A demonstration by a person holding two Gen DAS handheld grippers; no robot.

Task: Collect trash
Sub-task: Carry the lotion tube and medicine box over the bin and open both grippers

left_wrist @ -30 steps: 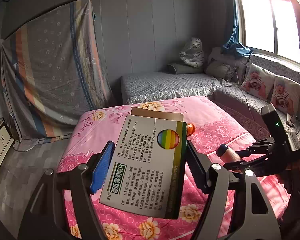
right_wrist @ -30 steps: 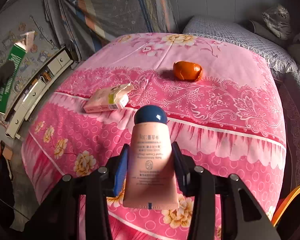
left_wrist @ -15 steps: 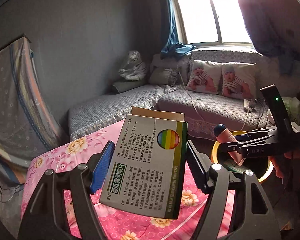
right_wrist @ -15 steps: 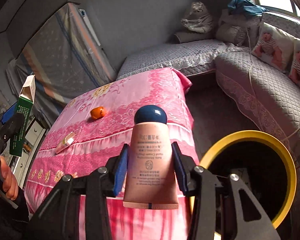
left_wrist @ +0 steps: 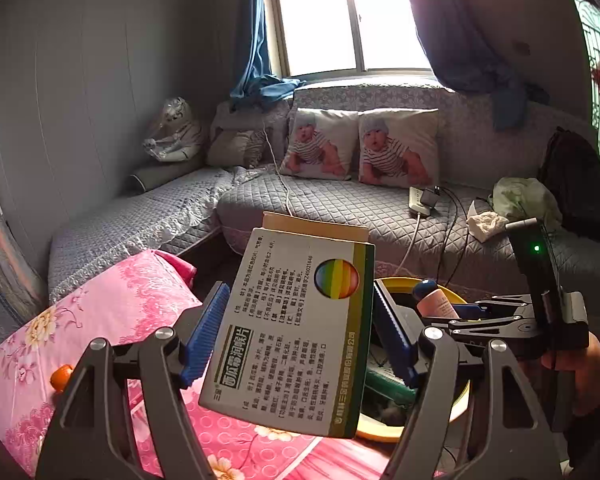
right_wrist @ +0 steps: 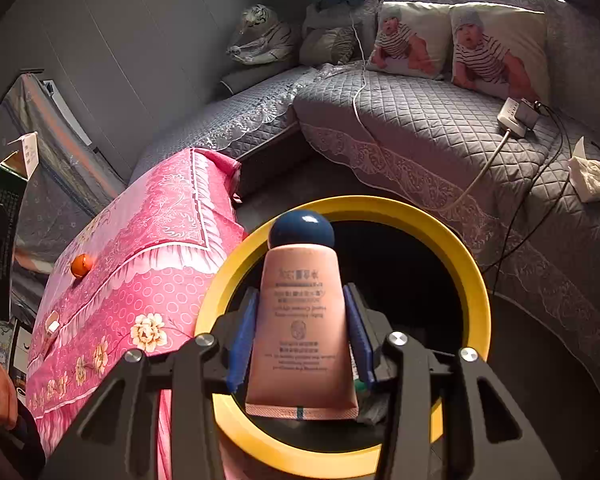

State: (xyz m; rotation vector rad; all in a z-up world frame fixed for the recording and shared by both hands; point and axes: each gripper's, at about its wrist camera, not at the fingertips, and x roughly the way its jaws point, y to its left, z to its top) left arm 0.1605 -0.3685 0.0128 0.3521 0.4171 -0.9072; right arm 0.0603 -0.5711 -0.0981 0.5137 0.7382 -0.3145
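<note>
Gripping Chinese-lettered box (left_wrist: 296, 332), pink tube (right_wrist: 303, 336)

Pink tube (right_wrist: 302, 328), yellow bin rim (right_wrist: 478, 292)

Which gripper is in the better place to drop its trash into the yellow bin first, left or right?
Right, probably. The right gripper holds the pink tube over the opening of the yellow bin. The left gripper with the medicine box appears beside the bin, nearer the pink bed.

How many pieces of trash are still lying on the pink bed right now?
2: an orange peel further back on the pink bed, and a small crumpled carton near its front edge. The gripper bodies block part of the bed, so more may be hidden.
</note>
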